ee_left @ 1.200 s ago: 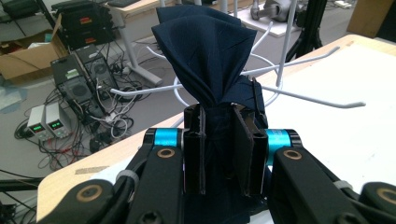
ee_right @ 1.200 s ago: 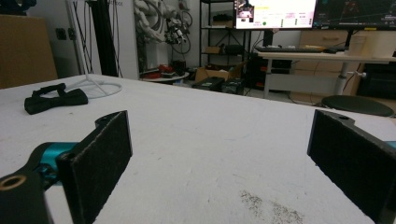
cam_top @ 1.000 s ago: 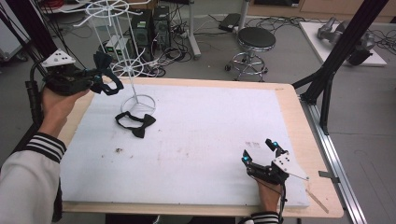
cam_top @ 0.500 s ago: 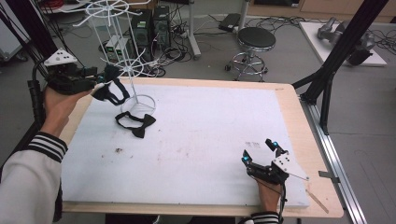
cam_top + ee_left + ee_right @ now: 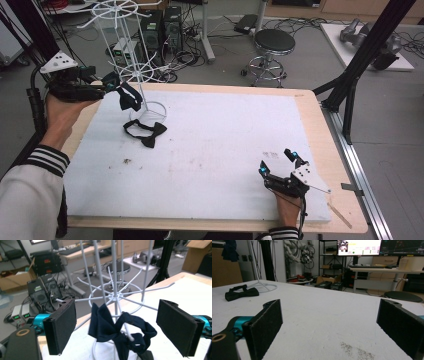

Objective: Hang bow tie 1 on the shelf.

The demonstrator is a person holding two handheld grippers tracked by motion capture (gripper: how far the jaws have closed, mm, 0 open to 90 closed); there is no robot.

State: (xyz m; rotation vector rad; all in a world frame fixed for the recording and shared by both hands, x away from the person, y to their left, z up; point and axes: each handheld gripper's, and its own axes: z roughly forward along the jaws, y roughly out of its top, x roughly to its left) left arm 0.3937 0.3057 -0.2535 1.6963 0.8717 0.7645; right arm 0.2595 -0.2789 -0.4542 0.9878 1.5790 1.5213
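Note:
A dark navy bow tie (image 5: 105, 325) hangs on a prong of the white wire rack (image 5: 113, 296), between the pads of my left gripper (image 5: 118, 322). Those jaws have just been opening and the pads stand clear of the cloth on both sides. From above, the left gripper (image 5: 107, 85) is held at the table's far left corner, with the hung bow tie (image 5: 130, 97) just right of it on the rack (image 5: 132, 70). A second black bow tie (image 5: 146, 133) lies flat beside the rack's base. My right gripper (image 5: 276, 161) rests open near the front right, nothing between its jaws.
A white foam sheet (image 5: 225, 140) covers the wooden table. The rack's ring base (image 5: 263, 286) and the lying bow tie (image 5: 242, 293) are far across from the right gripper (image 5: 332, 320). A stool (image 5: 272, 45) and a black frame post (image 5: 360, 65) stand beyond the table.
The left jaws went from shut on the navy bow tie to wide open; the tie now hangs on the rack prong. The right gripper has not moved.

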